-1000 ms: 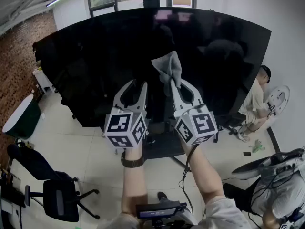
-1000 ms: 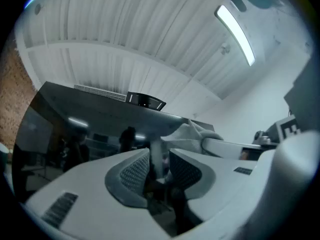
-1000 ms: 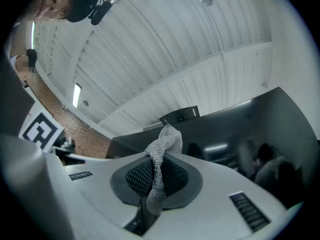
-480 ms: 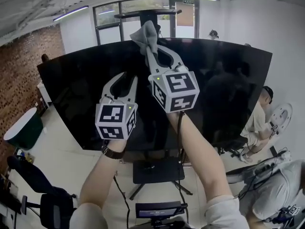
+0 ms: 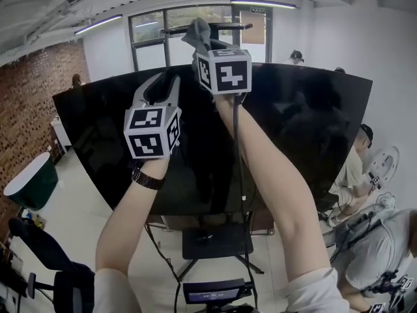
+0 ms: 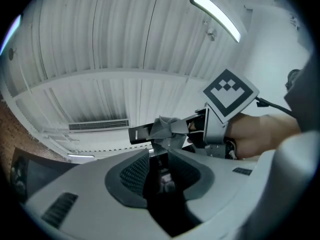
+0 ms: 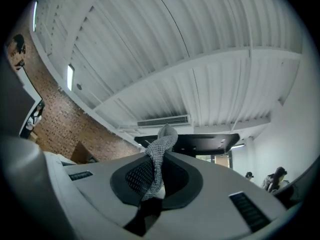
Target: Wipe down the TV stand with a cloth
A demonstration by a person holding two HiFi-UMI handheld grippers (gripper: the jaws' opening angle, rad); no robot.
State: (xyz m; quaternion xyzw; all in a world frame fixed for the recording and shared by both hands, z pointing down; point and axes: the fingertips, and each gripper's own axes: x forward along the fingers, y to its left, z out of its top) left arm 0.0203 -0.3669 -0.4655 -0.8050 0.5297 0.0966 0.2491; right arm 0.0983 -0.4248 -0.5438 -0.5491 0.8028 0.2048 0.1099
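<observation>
A large black TV (image 5: 293,129) hangs on a black stand, whose top bar (image 5: 225,26) shows above the screen and whose shelf (image 5: 215,240) and legs stand below. My right gripper (image 5: 203,43) is raised to that top bar, shut on a grey cloth (image 5: 197,31). In the right gripper view the cloth (image 7: 165,134) sticks up from between the closed jaws of the gripper (image 7: 160,159), just before the stand's black top plate (image 7: 200,143). My left gripper (image 5: 171,78) is held lower and to the left, in front of the screen's upper edge, shut and empty.
A person (image 5: 352,168) sits at the right of the TV, and another person (image 5: 381,253) is at the lower right. An office chair (image 5: 52,266) stands at the lower left, near a green round tub (image 5: 29,181). A brick wall runs along the left.
Both grippers have risen from in front of the lower screen to the TV's top. The right one has carried the cloth up to the stand's top bar.
</observation>
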